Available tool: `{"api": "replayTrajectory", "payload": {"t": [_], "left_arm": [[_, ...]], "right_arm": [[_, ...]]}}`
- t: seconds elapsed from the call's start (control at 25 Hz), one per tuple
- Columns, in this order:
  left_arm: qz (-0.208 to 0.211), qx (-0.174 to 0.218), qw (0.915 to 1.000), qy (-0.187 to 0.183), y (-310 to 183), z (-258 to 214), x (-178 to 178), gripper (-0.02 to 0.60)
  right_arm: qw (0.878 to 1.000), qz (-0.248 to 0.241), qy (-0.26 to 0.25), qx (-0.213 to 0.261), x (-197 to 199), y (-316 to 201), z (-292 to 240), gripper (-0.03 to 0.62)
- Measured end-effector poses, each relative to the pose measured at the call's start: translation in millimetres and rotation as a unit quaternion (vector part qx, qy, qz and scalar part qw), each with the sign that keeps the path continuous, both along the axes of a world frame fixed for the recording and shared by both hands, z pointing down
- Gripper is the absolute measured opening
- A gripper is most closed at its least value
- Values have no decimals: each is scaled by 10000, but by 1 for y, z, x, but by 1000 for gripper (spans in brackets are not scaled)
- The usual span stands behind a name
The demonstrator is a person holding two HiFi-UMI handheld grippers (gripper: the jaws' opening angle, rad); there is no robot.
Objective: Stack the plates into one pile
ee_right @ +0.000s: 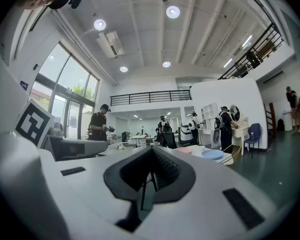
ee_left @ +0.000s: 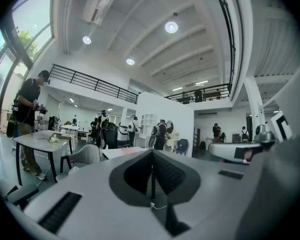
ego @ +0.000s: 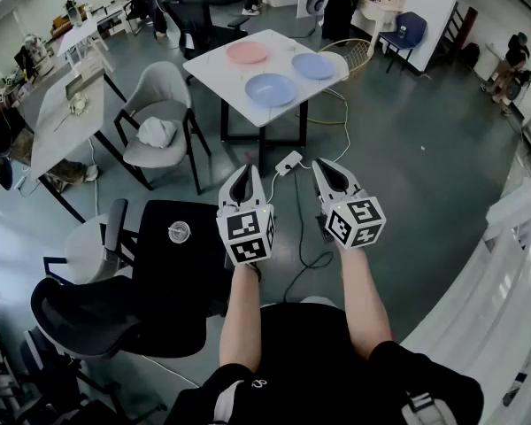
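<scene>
Three plates lie apart on a white square table (ego: 211, 64) ahead: a pink plate (ego: 247, 52) at the back left, a blue plate (ego: 313, 65) at the back right, and another blue plate (ego: 270, 89) nearer me. My left gripper (ego: 242, 173) and right gripper (ego: 327, 169) are held level side by side, well short of the table, both shut and empty. In the right gripper view the blue plate (ee_right: 211, 154) and pink plate (ee_right: 186, 149) show low and far off. In the left gripper view the table edge (ee_left: 121, 152) peeks over the shut left gripper (ee_left: 152, 154).
A grey chair (ego: 162, 120) stands left of the plate table, and a power strip (ego: 288, 161) with cables lies on the floor before it. A black table (ego: 179, 264) and black chair (ego: 75, 312) are at my left. A white railing (ego: 504, 264) runs along the right. People stand around in the background.
</scene>
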State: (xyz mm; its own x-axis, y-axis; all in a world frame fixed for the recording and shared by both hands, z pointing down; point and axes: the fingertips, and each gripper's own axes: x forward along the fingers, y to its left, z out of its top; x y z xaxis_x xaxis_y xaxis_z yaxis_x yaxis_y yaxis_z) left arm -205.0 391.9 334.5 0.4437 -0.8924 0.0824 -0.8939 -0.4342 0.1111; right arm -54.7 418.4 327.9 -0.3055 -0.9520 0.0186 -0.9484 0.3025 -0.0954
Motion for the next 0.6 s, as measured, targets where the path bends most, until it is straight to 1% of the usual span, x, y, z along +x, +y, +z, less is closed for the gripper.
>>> {"api": "replayTrajectory", "payload": {"t": [0.16, 0.32, 0.44, 0.6], "left_arm": [[-15, 4, 10000, 55, -3, 1, 1, 15], [-38, -64, 9999, 83, -5, 7, 0, 15], [-97, -125, 9998, 134, -8, 11, -8, 15], [-210, -211, 9992, 270, -15, 19, -23, 15]], "right_arm": [[10000, -77, 35, 32, -1, -4, -2, 6], [9998, 26, 70, 174, 3, -4, -6, 8], [9996, 41, 236, 177, 4, -6, -7, 8], [9996, 149, 202, 95, 9, -11, -3, 8]]}}
